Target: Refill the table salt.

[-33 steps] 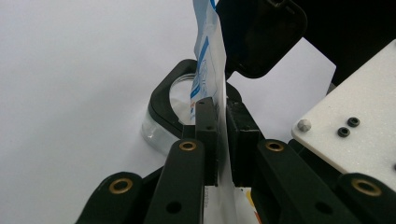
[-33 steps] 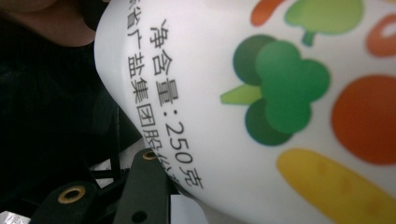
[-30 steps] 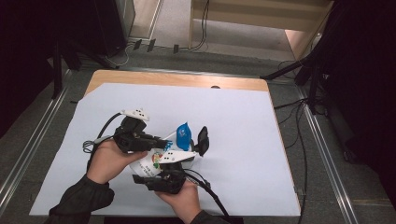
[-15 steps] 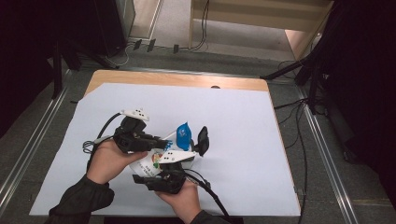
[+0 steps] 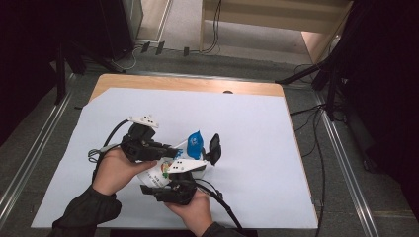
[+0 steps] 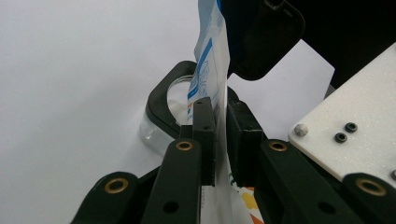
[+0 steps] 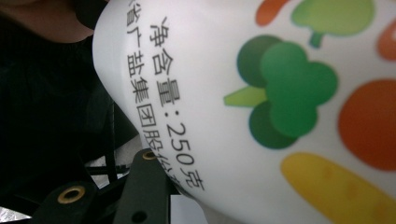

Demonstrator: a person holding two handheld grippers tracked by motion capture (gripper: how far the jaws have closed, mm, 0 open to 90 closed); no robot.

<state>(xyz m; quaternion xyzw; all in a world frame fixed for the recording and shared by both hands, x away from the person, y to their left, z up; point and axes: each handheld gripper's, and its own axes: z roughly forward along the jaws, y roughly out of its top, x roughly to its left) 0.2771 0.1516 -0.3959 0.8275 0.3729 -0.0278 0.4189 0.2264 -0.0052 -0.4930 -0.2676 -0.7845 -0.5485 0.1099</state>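
A white salt bag (image 5: pixel 163 170) with a blue top (image 5: pixel 195 143) and printed vegetables is held up over the white sheet between both grippers. My left gripper (image 5: pixel 182 147) comes in from the left. Its pads (image 6: pixel 205 126) pinch the bag's thin upper part (image 6: pixel 210 56), so it is shut on the bag. My right gripper (image 5: pixel 180 170) reaches up from the near edge and is shut on the bag's body (image 7: pixel 261 93), which lies against one finger (image 7: pixel 147 186); the other finger is hidden. Just beyond the bag stands a glass jar (image 6: pixel 161 112) with a black rim, its black lid (image 5: pixel 215 148) flipped open.
The white sheet (image 5: pixel 257 128) covers most of the wooden table (image 5: pixel 188 84). Cables (image 5: pixel 222 207) trail from both grippers toward the near edge. Metal rails (image 5: pixel 346 163) run along the floor on both sides of the table. Dark stands are at the far right.
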